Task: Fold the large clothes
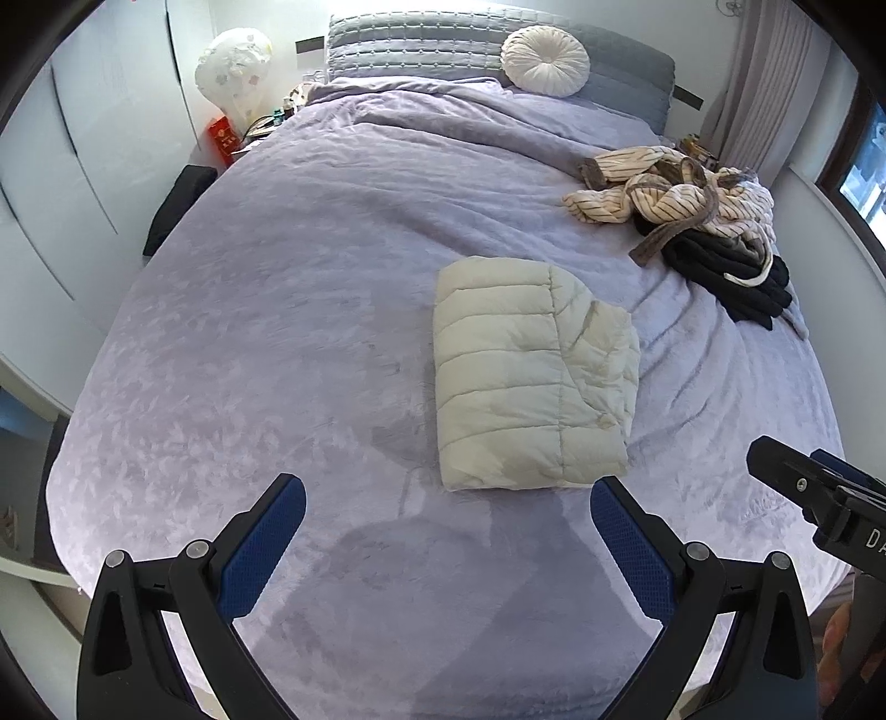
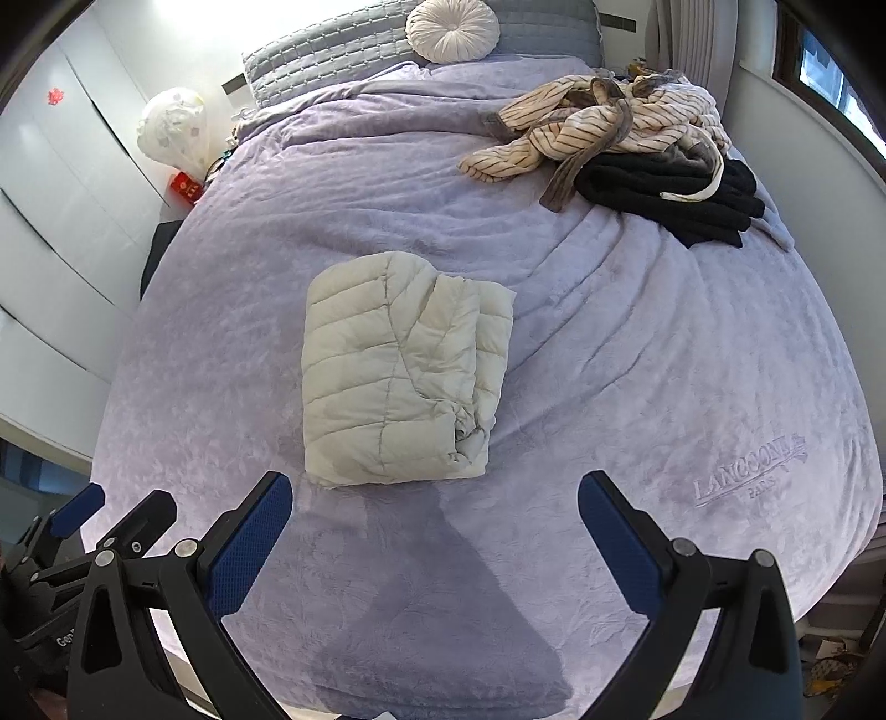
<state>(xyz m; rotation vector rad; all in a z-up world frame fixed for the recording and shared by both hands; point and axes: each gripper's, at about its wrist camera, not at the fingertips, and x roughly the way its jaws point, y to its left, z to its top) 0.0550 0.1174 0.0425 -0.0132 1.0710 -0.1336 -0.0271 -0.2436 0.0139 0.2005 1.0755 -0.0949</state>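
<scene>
Both grippers hover above a bed covered with a lilac plush blanket [image 1: 277, 310], each with its jaws wide apart and nothing between them. The left gripper [image 1: 447, 512] has the folded cream quilted puffer jacket [image 1: 531, 376] lying just beyond its jaws, nearer the right-hand one. From the right gripper [image 2: 434, 507] the same folded jacket [image 2: 398, 371] lies just ahead of the left-hand jaw, flat on the blanket and clear of both pads. Far beyond the right-hand jaw, near the bed's edge, a crumpled cream striped garment [image 2: 598, 122] rests partly over a black knitted garment [image 2: 681, 205]. A round white pleated cushion [image 1: 545, 61] leans against the grey quilted headboard [image 1: 410, 44].
</scene>
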